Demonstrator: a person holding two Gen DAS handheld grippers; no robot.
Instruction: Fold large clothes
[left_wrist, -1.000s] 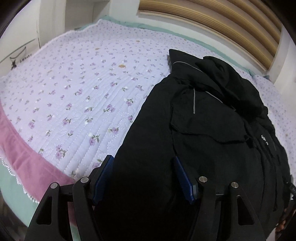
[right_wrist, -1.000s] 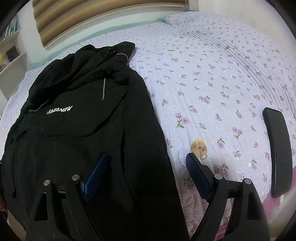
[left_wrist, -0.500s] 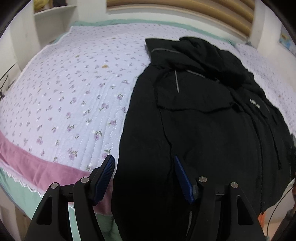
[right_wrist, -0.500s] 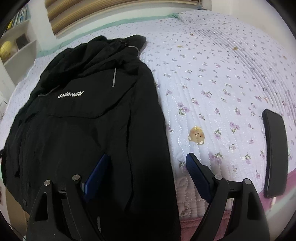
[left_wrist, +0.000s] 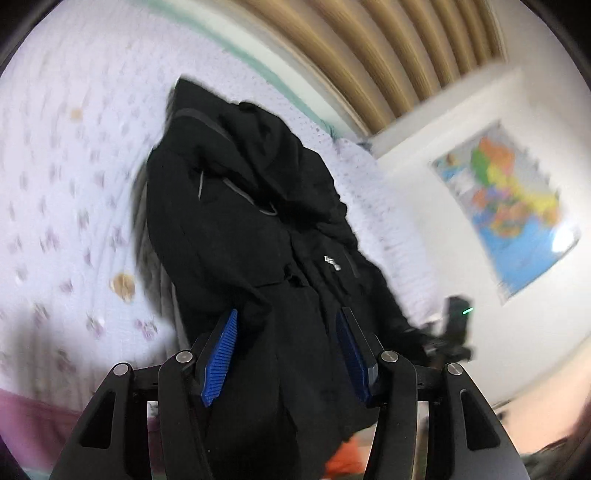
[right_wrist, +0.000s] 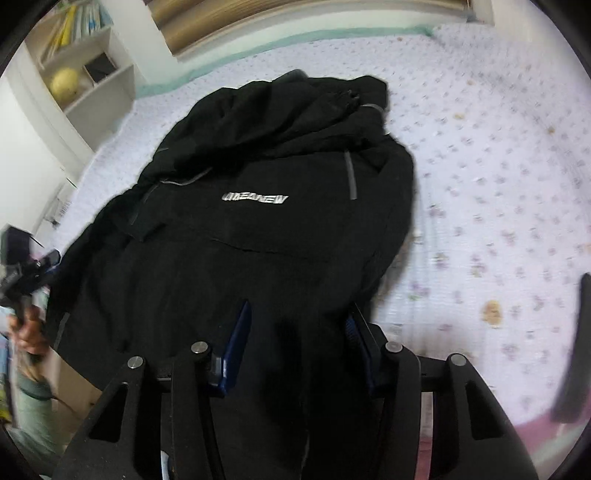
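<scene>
The left gripper (left_wrist: 286, 349) and right gripper (right_wrist: 297, 341) are both closing on the near hem of the black jacket (right_wrist: 266, 229), with cloth bunching between the blue pads and lifting off the bed (right_wrist: 498, 177). Farther off, the jacket's hood end is lying on the floral quilt, near the headboard (left_wrist: 369, 55).

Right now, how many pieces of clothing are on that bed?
1: a single black jacket lies spread lengthwise on the flowered bedspread, its hem at the near edge running between the fingers of both tools. Anything underneath it would be hidden.
</scene>
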